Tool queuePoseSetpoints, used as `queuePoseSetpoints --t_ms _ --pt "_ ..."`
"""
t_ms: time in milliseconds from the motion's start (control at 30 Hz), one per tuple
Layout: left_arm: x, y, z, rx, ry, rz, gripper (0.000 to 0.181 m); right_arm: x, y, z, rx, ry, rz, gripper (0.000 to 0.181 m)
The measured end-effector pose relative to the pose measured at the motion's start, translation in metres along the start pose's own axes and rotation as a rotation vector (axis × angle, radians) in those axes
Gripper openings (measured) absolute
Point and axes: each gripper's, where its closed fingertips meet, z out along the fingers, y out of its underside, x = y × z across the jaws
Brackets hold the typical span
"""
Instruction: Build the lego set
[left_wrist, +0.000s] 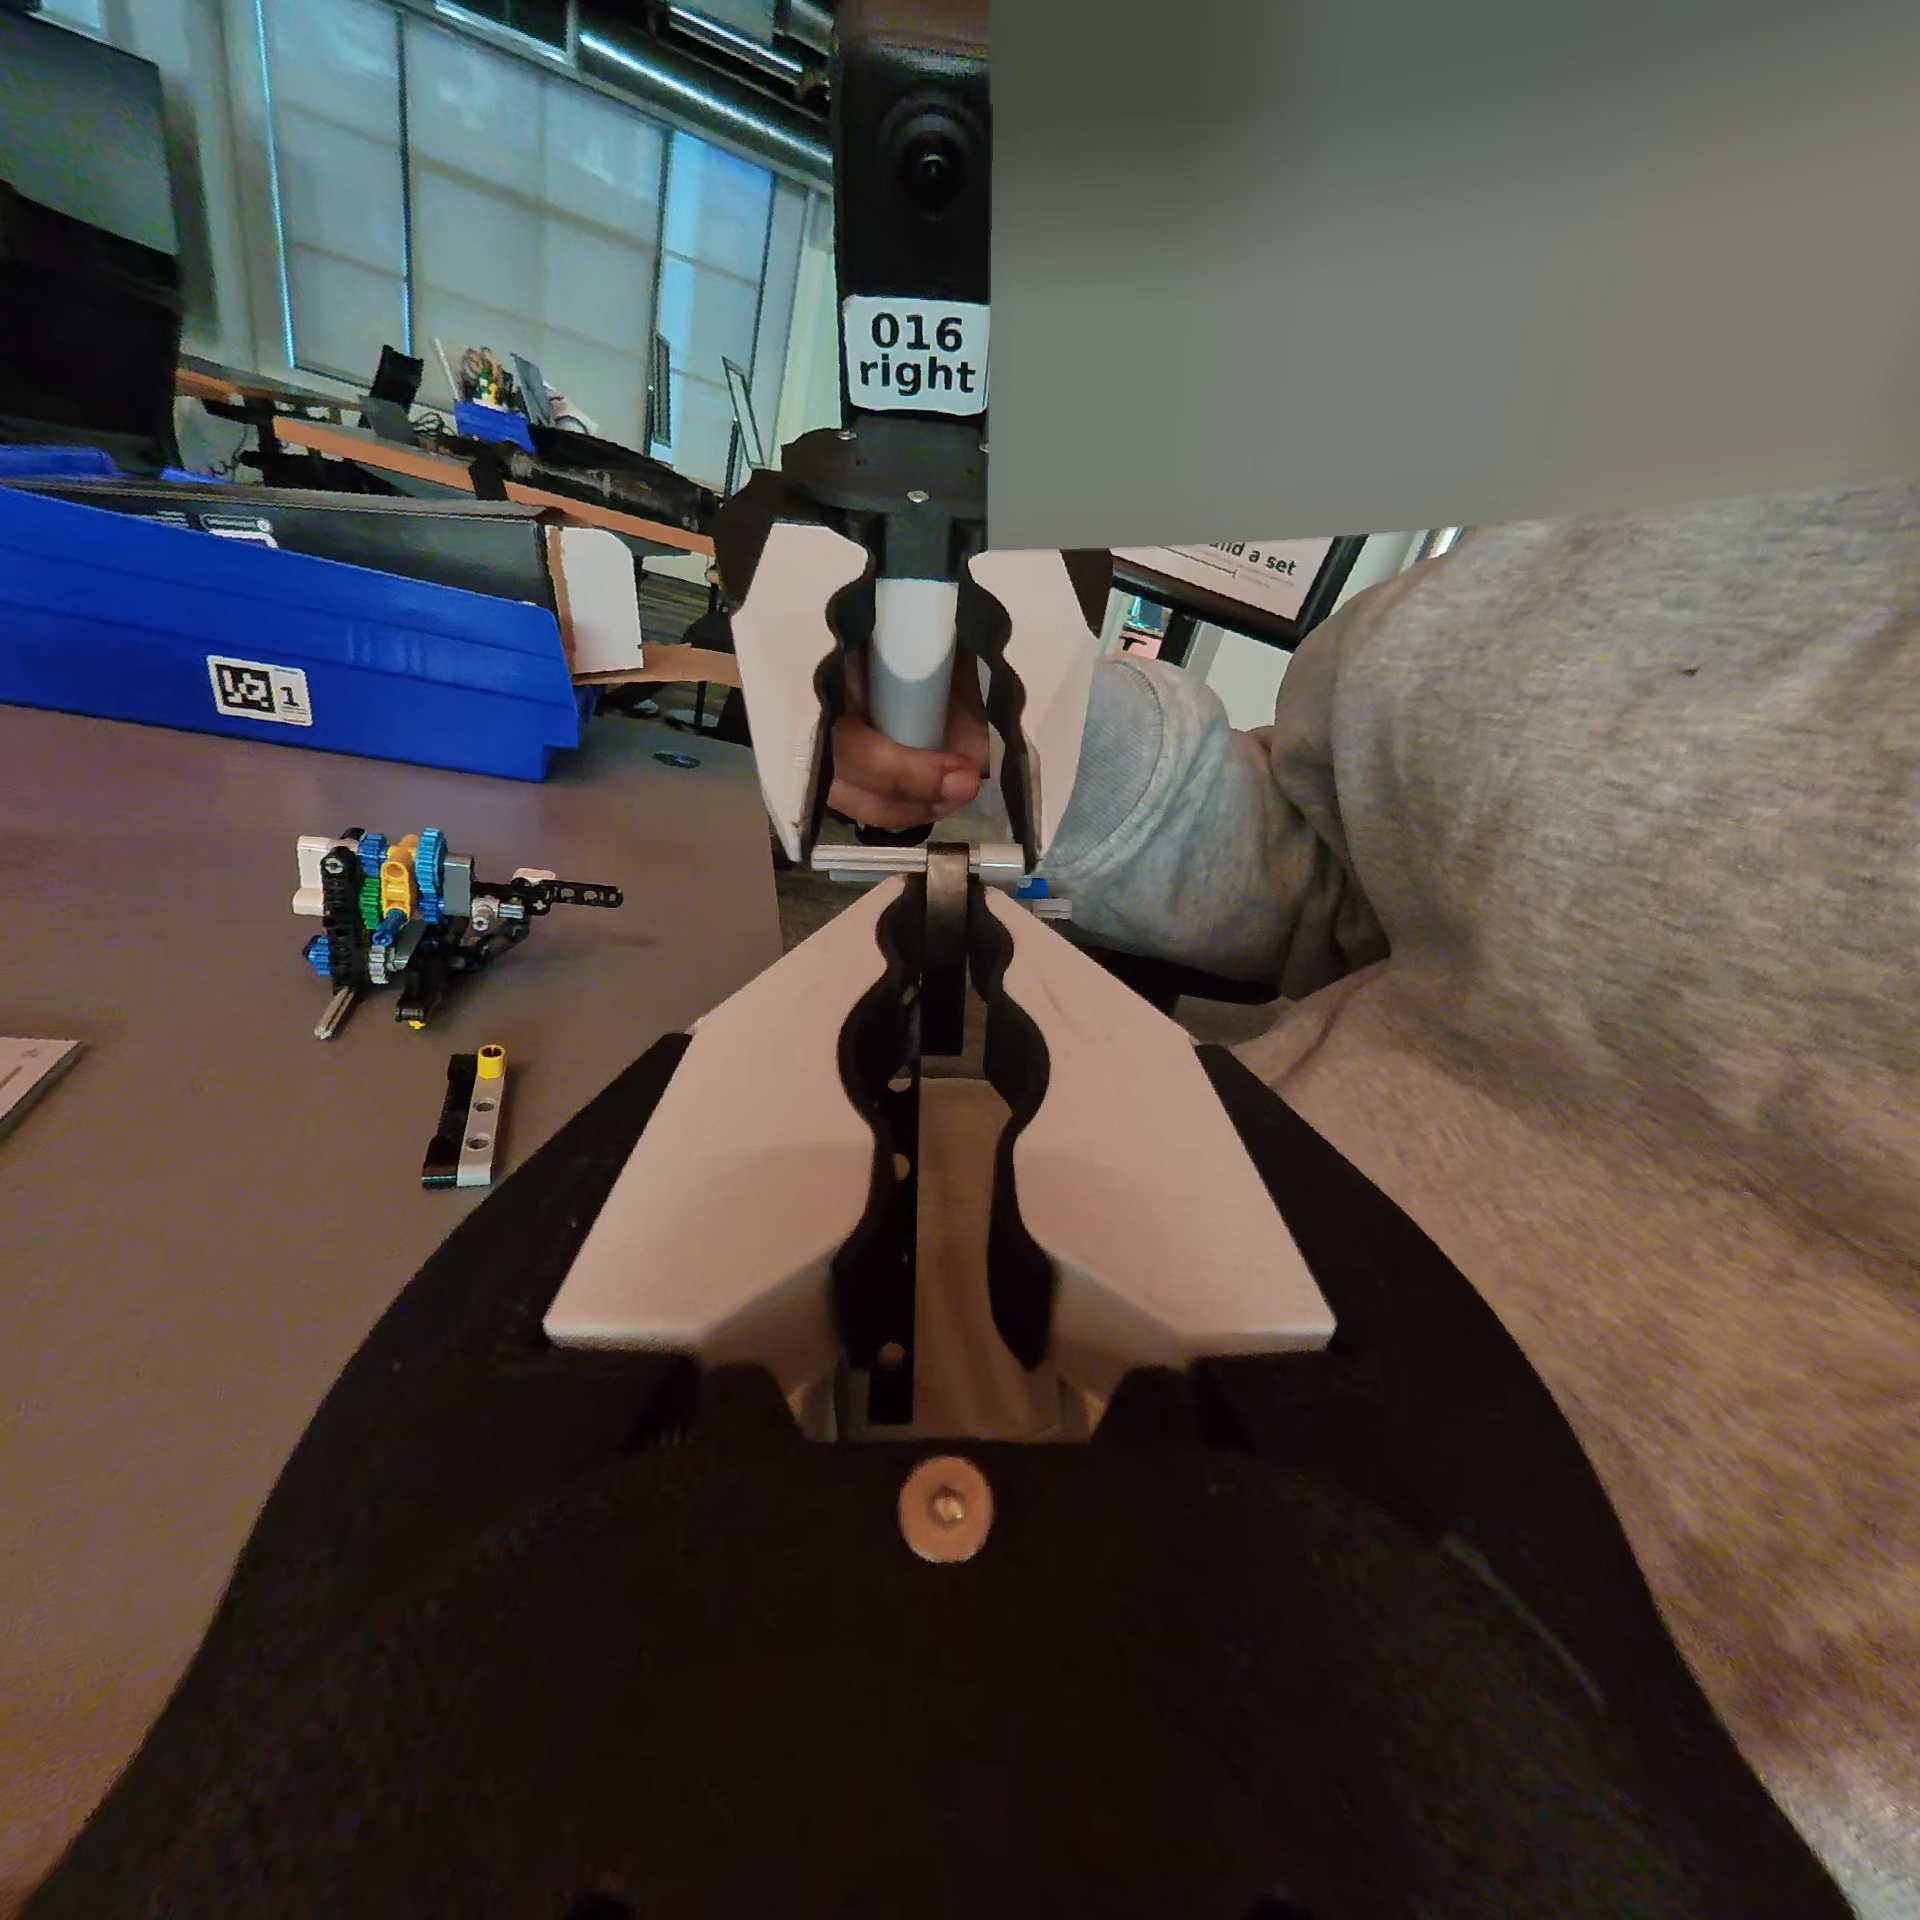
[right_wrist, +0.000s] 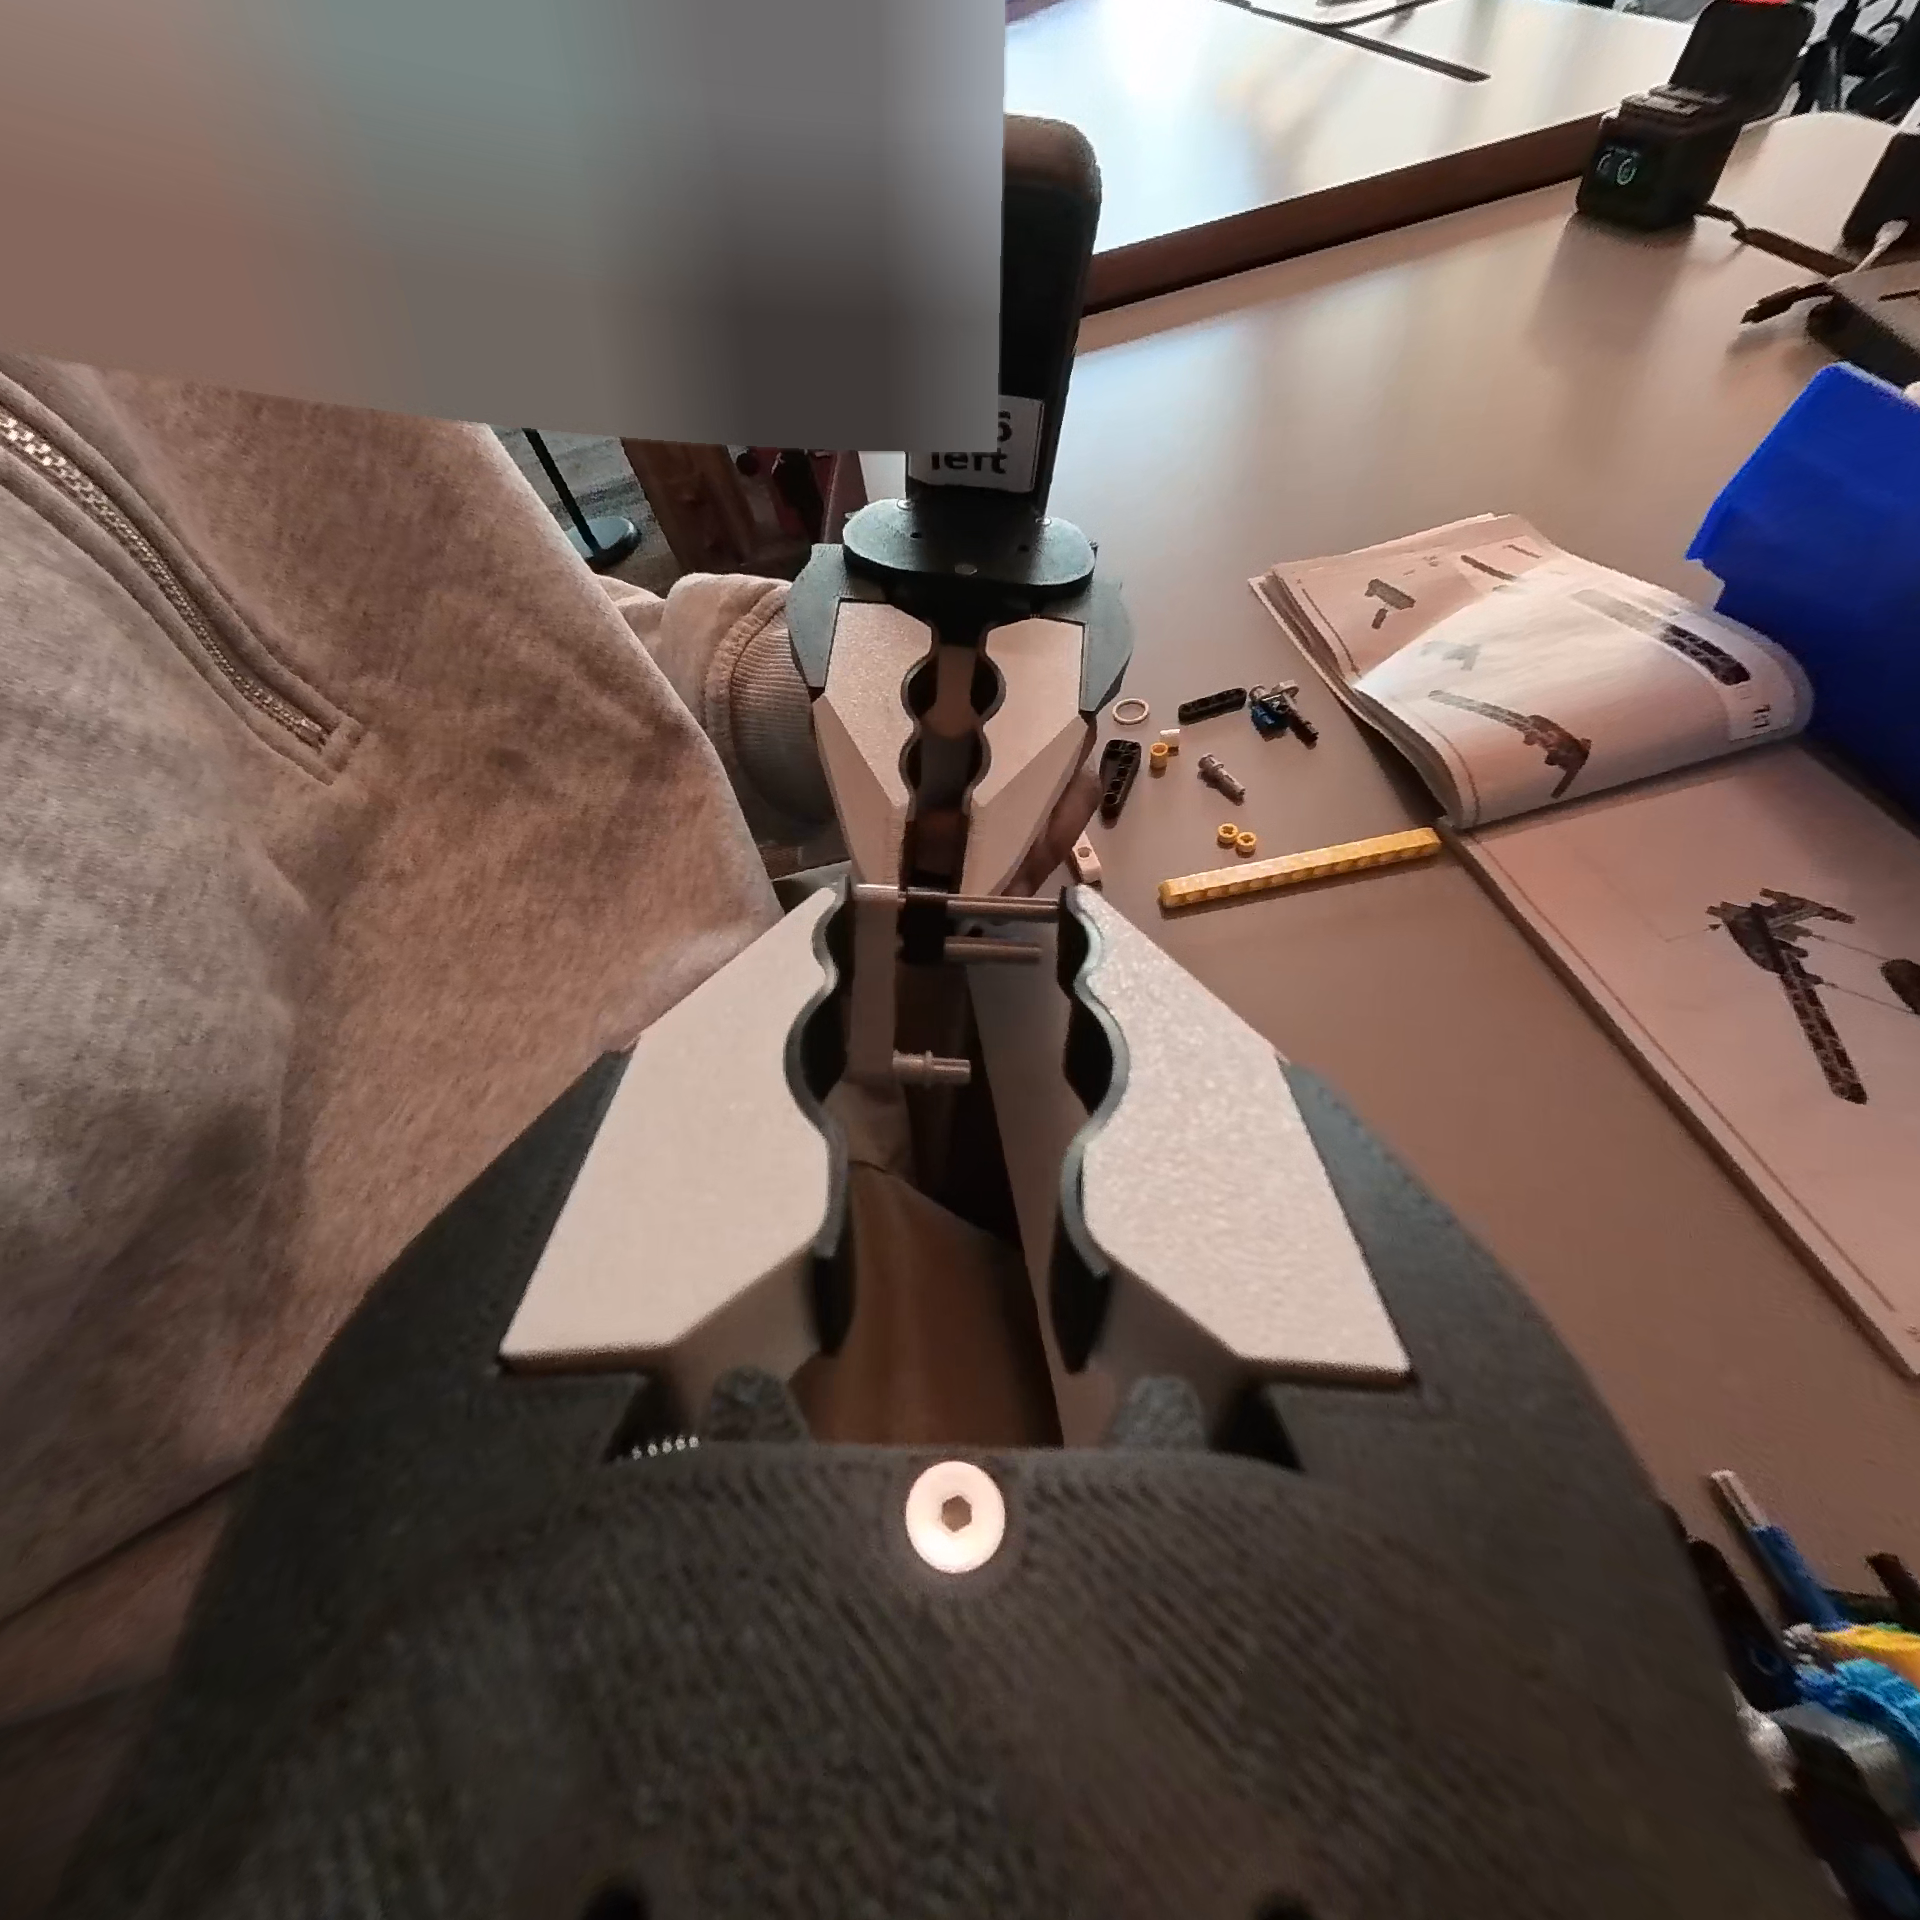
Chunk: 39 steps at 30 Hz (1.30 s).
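Lego beam (left_wrist: 902, 1195), clamped in the left gripper (left_wrist: 940, 883), could be skewed if its grey axle (right_wrist: 961, 902), pinched endwise by the right gripper (right_wrist: 961, 909), is squeezed off-line.

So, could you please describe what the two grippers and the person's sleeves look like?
Each gripper, left gripper and right gripper, has pale grey wedge-shaped fingers with wavy black inner pads on a black textured base with a central screw. Each black handle carries a white label. The person wears a grey sweatshirt with ribbed cuffs.
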Motion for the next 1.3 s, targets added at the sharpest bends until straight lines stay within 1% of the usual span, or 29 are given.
queuePoseSetpoints --t_ms 433,667,800,900,1300 --pt "0.0032 0.0002 0.0000 0.000 0.017 0.001 0.002 -0.0007 0.0004 -0.0004 -0.001 -0.027 0.018 0.038" --pt "0.0042 0.0002 0.0005 0.000 0.026 -0.008 0.013 0.0033 0.0010 -0.0017 0.036 -0.027 0.054 0.037" --pt "0.0041 -0.0003 0.0002 0.002 0.028 -0.013 0.013 0.0036 0.0011 -0.0020 0.081 -0.050 0.099 0.037" --pt "0.0035 -0.0013 -0.0003 0.008 0.028 -0.019 0.009 0.0026 0.0005 -0.0017 0.103 -0.063 0.118 0.037" --pt "0.0052 -0.0039 -0.0009 0.027 0.055 -0.066 0.012 0.0026 -0.0015 -0.0019 0.127 -0.062 0.137 0.037"
